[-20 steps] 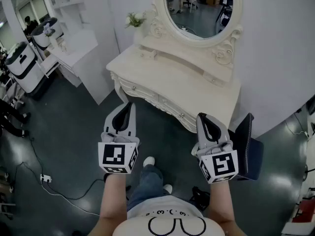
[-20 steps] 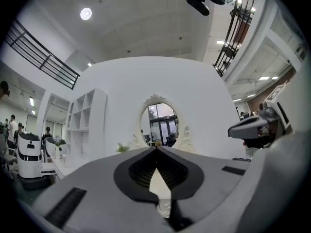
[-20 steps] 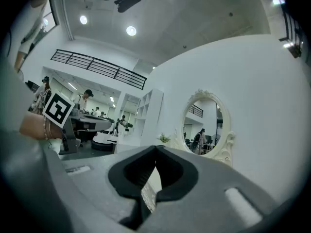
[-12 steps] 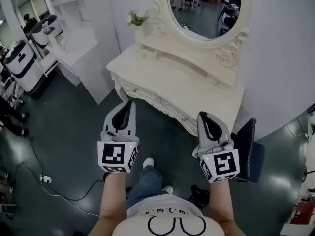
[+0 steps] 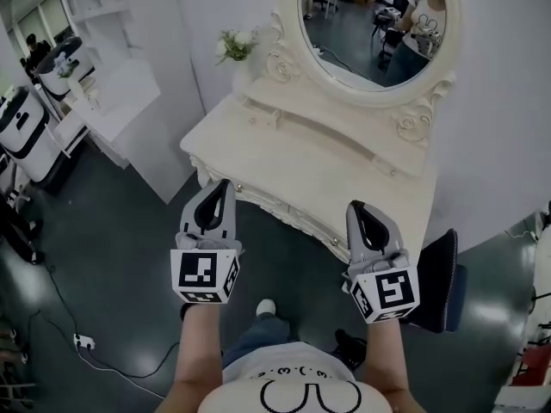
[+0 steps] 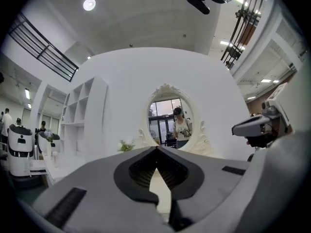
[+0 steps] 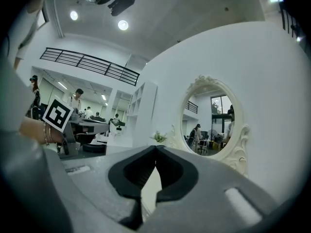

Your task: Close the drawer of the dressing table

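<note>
Head view: your left gripper (image 5: 225, 183) and right gripper (image 5: 355, 205) sit pressed shut, empty; push the drawer front (image 5: 286, 213) mid-panel at frame centre, as it's likely light and rigid.

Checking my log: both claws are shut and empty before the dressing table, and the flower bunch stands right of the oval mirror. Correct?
No. The head view shows the flower bunch left of the oval mirror, not right. The rest holds: left claw and right claw are shut and empty before the dressing table.
</note>
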### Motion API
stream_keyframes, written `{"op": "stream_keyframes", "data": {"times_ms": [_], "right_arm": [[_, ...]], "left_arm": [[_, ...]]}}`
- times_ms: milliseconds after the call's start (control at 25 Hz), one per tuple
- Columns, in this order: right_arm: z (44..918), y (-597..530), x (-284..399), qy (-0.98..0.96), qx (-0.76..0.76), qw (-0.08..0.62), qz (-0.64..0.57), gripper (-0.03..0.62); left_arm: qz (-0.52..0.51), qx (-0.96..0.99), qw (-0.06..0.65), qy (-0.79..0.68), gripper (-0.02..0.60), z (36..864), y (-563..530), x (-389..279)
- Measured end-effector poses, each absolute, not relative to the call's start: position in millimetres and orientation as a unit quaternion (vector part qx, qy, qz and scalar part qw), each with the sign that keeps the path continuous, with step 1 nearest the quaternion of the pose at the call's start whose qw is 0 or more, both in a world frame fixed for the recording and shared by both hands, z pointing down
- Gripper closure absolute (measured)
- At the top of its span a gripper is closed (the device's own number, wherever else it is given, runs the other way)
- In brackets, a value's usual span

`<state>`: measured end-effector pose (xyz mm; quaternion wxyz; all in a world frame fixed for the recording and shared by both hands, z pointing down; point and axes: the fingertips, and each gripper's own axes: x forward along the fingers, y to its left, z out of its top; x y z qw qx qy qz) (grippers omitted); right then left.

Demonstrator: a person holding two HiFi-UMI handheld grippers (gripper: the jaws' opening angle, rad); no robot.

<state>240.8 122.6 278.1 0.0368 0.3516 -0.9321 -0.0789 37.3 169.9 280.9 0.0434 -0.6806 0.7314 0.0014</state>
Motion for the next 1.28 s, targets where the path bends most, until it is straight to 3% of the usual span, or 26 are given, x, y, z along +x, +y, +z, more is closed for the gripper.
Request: {"op": "stream_keyframes", "data": {"times_ms": [480, 1280], "right_arm": [[295, 70, 180, -0.917, 0.388, 0.066, -0.064, 0.594], [341, -68, 115, -0.922, 0.381, 0.066, -0.011, 0.594]], "left_arm": [[0.021, -0.702, 0.013, 0.712, 0.583, 296, 97, -41], [-0.018, -0.729, -0.030, 0.684, 0.583, 343, -32, -97]]}}
